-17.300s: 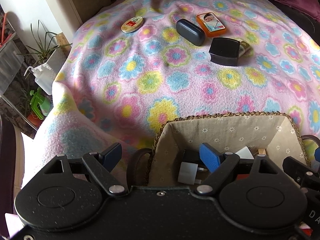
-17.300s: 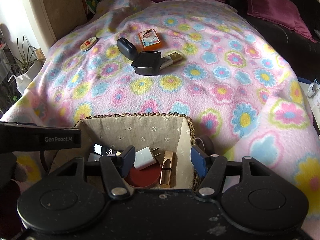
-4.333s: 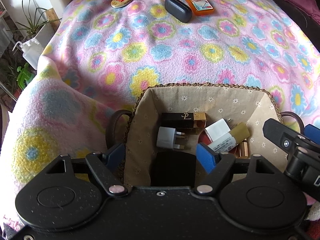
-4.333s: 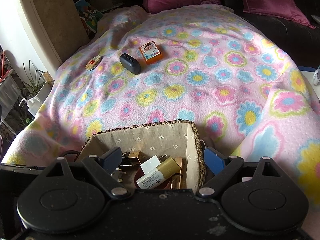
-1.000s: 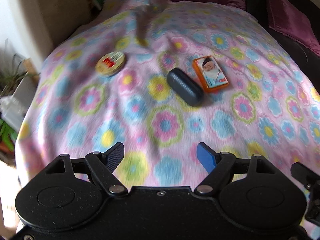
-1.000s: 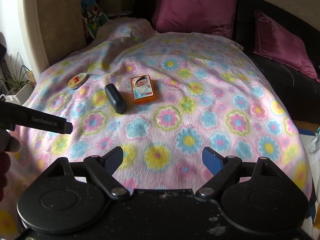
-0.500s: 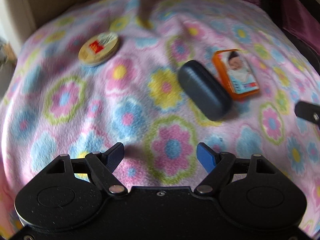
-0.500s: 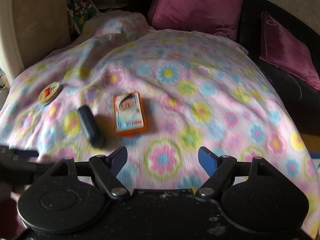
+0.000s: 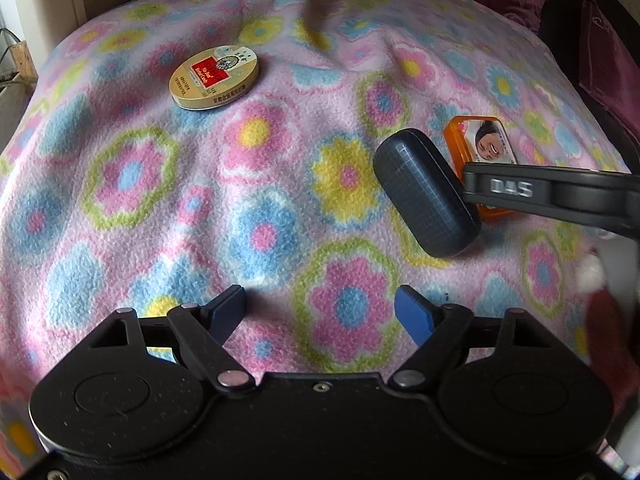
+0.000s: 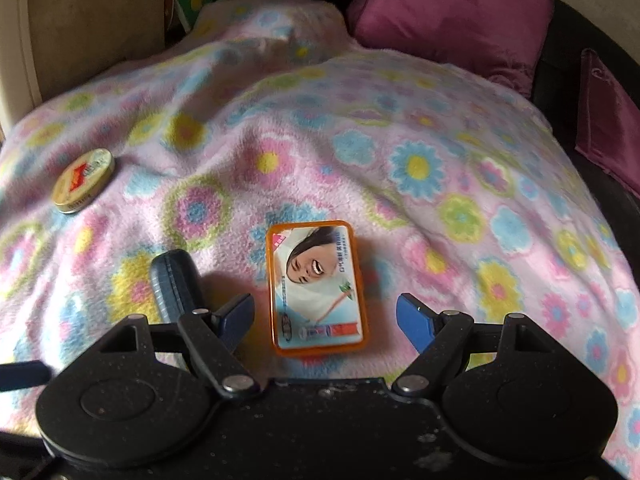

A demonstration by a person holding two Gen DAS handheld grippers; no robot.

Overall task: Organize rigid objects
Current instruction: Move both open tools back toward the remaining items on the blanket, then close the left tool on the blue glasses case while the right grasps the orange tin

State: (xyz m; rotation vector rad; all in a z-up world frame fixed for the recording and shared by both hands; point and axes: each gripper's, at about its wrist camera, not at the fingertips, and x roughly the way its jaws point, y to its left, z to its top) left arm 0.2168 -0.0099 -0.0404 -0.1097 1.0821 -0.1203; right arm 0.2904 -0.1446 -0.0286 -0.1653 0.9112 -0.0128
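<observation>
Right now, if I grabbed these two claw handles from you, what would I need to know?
Left gripper: jaws opening, nothing between them, over bare blanket.
Right gripper: open, straddling the near end of the orange box, not yet gripping it.
On the blanket: round gold tin, far left; dark oblong case, right beside the orange box.
Done: cannot tell from here; no container is in view.
Left: all three, probably starting with the orange box.

The letters "DAS" stand in pale print on the right gripper's black arm (image 9: 552,192). Print on the round tin (image 9: 214,77) and orange box (image 10: 317,288) is illegible.
</observation>
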